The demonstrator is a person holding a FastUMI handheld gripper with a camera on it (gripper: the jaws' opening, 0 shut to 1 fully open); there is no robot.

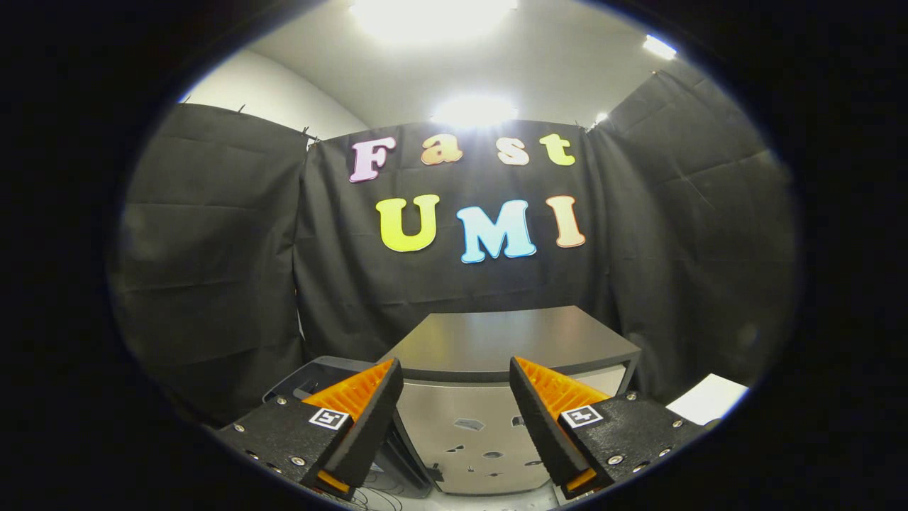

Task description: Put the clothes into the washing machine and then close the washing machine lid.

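From the gripper view, the tool (456, 419) has its fingers spread wide with nothing between them. Just beyond them sits the washing machine (496, 369), a grey box with a flat dark lid (507, 341) that looks shut. A dark basket (312, 380) peeks out behind the left finger; can't tell whether the clothes are in it. Risk I see: grabbing clothes before that lid is up, so there's nowhere to drop them.
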